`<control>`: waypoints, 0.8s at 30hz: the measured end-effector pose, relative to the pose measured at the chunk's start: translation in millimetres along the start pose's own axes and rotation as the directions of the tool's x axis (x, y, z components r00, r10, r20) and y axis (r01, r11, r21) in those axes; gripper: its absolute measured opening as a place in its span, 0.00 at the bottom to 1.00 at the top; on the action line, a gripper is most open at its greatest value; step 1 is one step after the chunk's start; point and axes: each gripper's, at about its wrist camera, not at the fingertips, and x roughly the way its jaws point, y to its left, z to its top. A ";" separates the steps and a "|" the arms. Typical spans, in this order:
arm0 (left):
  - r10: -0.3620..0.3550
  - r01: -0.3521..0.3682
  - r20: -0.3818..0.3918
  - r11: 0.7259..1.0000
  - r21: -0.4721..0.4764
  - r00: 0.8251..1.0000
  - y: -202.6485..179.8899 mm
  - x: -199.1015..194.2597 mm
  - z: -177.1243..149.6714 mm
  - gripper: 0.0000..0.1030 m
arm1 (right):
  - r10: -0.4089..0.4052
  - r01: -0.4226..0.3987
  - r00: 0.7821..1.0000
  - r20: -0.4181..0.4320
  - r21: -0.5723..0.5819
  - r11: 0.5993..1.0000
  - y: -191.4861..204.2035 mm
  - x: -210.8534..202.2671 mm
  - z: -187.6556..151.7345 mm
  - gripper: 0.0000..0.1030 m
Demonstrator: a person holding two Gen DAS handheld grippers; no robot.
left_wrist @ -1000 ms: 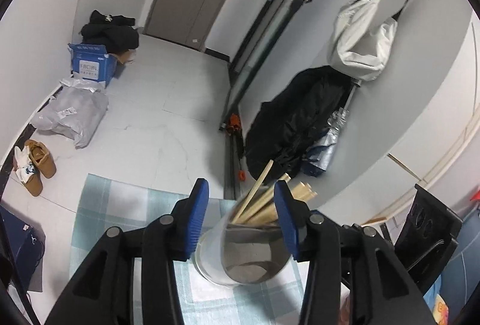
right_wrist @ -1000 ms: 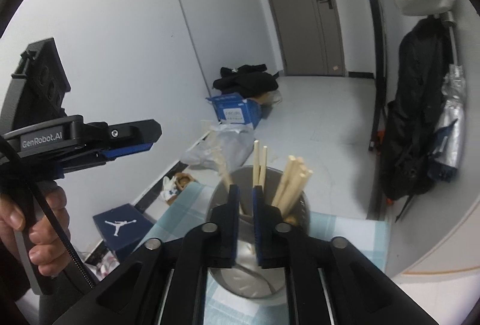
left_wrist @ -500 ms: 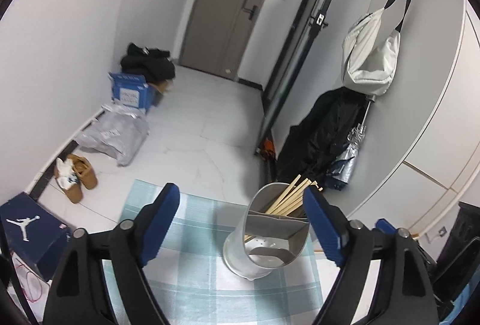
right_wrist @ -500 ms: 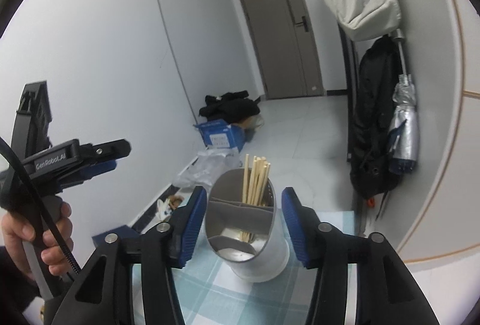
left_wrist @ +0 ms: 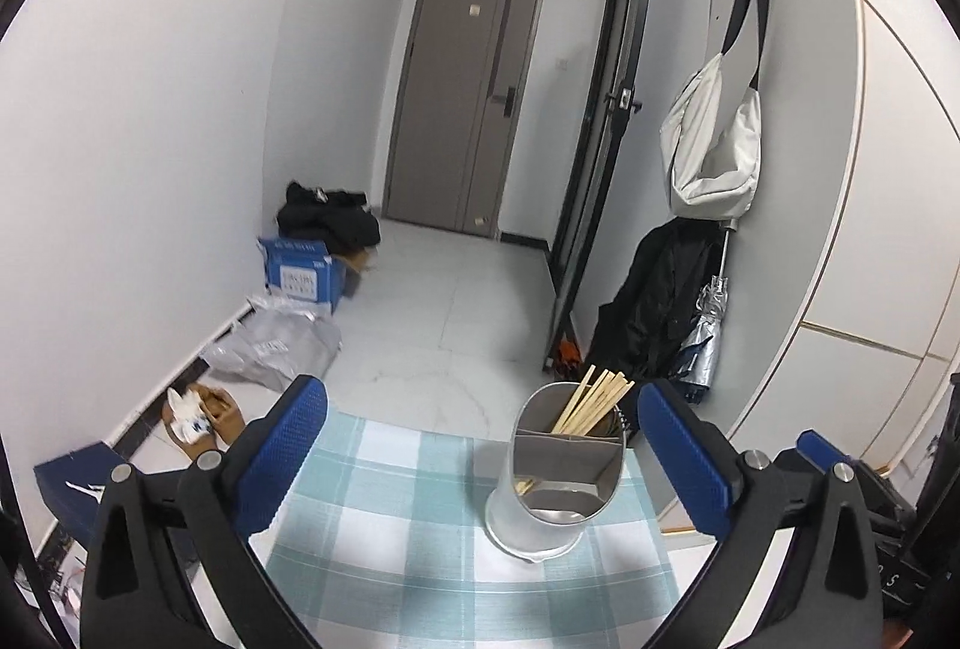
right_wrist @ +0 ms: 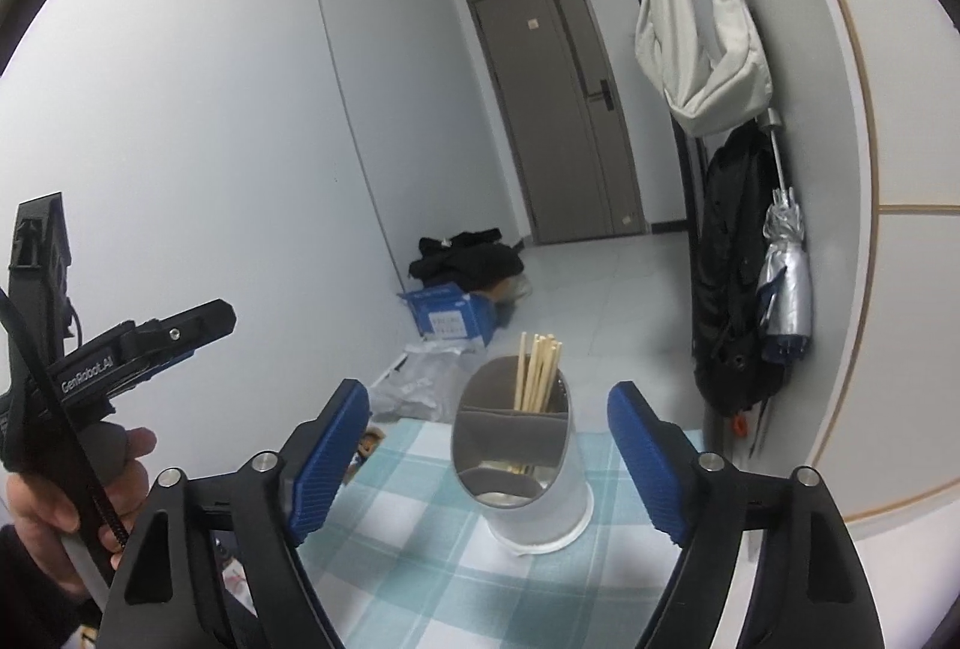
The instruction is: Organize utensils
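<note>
A metal utensil holder [left_wrist: 555, 469] with a divider stands on the checked tablecloth [left_wrist: 390, 529]; it also shows in the right wrist view [right_wrist: 519, 460]. Several wooden chopsticks [left_wrist: 591, 400] stand in its far compartment, also seen in the right wrist view [right_wrist: 537, 370]. My left gripper [left_wrist: 480, 460] is open and empty, held back from the holder. My right gripper [right_wrist: 489, 460] is open and empty, also short of the holder. The left gripper's body [right_wrist: 138, 349] appears at the left of the right wrist view, held by a hand.
The table ends just beyond the holder. Beyond are a tiled floor [left_wrist: 456, 307], a blue box [left_wrist: 300, 277], bags, shoes [left_wrist: 201, 409], a dark door [left_wrist: 462, 109], and a coat [left_wrist: 660, 301], umbrella and white bag [left_wrist: 714, 151] on the right wall.
Both grippers opened wide and pulled back from the holder. The right gripper let go of chopsticks, which now stand in the holder. The left gripper released the holder.
</note>
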 end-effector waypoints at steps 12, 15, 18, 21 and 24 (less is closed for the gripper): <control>0.057 -0.058 0.031 0.998 0.015 0.998 4.4 2.4 -42.3 0.99 | -0.045 0.048 0.996 0.077 -0.034 0.998 6.5 -17.6 -42.9 0.95; 0.063 -0.064 0.022 0.998 0.020 0.998 6.2 8.6 -51.8 0.99 | -0.050 0.052 0.995 0.083 -0.030 0.998 4.8 -17.9 -49.5 0.96; 0.067 -0.067 0.024 0.998 0.007 0.997 8.8 12.8 -55.0 0.99 | -0.059 0.062 0.996 0.073 -0.044 0.997 3.3 -13.2 -52.8 0.96; 0.087 -0.087 0.025 0.996 0.003 0.996 13.0 15.1 -57.8 0.99 | -0.064 0.067 0.996 0.062 -0.048 0.997 3.6 -8.9 -56.0 0.97; 0.115 -0.115 0.022 0.993 -0.008 0.993 16.5 17.6 -60.3 0.99 | -0.079 0.082 0.996 0.051 -0.052 0.995 3.4 -6.1 -59.1 0.97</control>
